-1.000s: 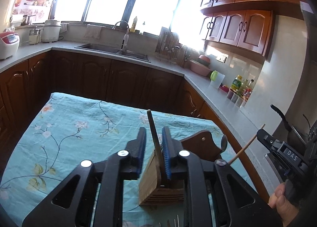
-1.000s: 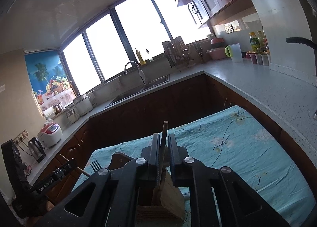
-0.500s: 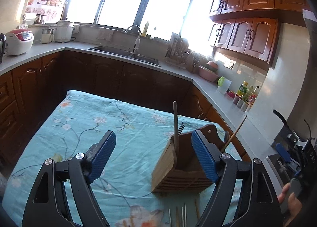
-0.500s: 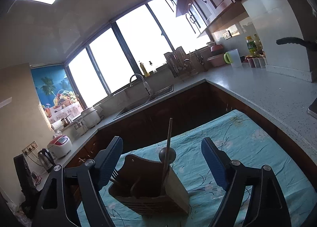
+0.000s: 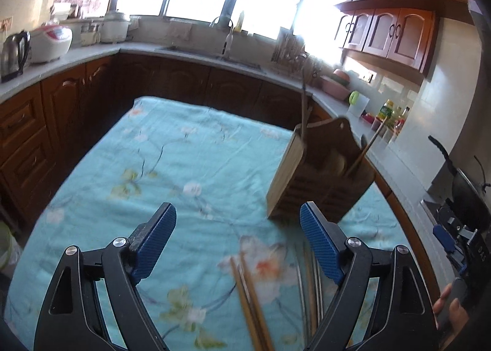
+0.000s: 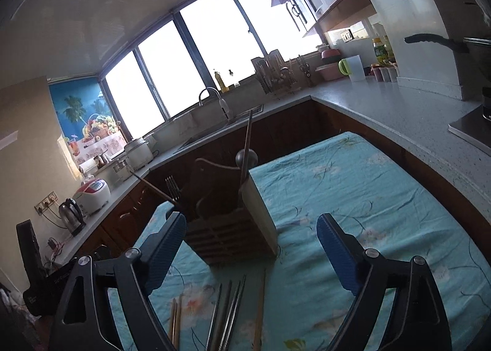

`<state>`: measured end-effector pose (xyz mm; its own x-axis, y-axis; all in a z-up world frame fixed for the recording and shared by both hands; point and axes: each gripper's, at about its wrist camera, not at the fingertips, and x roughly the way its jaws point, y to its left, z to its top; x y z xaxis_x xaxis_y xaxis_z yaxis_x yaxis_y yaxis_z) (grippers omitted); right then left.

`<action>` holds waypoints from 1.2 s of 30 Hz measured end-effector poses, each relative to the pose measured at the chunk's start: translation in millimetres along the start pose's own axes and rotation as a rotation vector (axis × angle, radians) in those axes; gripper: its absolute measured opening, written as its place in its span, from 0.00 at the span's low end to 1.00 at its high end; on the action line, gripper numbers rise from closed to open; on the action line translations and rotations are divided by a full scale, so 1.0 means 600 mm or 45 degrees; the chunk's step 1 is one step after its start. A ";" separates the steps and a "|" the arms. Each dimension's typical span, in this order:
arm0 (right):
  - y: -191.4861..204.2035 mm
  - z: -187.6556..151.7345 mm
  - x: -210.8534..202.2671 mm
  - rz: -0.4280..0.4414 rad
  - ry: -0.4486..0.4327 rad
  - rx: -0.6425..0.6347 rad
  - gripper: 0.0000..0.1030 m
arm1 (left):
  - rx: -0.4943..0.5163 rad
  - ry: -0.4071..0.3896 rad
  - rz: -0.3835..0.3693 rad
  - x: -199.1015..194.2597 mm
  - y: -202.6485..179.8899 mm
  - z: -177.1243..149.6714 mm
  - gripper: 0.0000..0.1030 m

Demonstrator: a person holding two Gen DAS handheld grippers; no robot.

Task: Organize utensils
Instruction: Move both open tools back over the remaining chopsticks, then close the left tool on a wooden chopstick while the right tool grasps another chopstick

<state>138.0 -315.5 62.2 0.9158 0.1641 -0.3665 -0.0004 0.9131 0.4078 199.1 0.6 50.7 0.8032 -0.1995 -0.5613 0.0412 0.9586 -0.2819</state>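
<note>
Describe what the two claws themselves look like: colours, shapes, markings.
Both look alike. The left claw has black plastic arms with triangular cut-outs, silver round screws at the joints, and two fingers faced with blue ribbed pads. The right claw has the same black frame, silver screws and blue textured pads. No cables or sleeves show on either.

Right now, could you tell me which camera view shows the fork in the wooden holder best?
The right wrist view: the fork stands tines-up in the wooden holder, clear against the dark cabinets. In the left wrist view the holder shows, but the fork cannot be picked out, only stick-like handles.
</note>
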 end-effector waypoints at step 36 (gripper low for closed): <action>0.008 -0.132 0.041 -0.082 0.349 -0.098 0.69 | 0.066 0.396 0.102 0.087 0.003 -0.126 0.60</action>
<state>128.4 -277.6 -11.3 0.7723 0.1897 -0.6063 0.0143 0.9489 0.3151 196.4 -23.5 -37.8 0.5852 -0.1678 -0.7934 0.0217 0.9812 -0.1915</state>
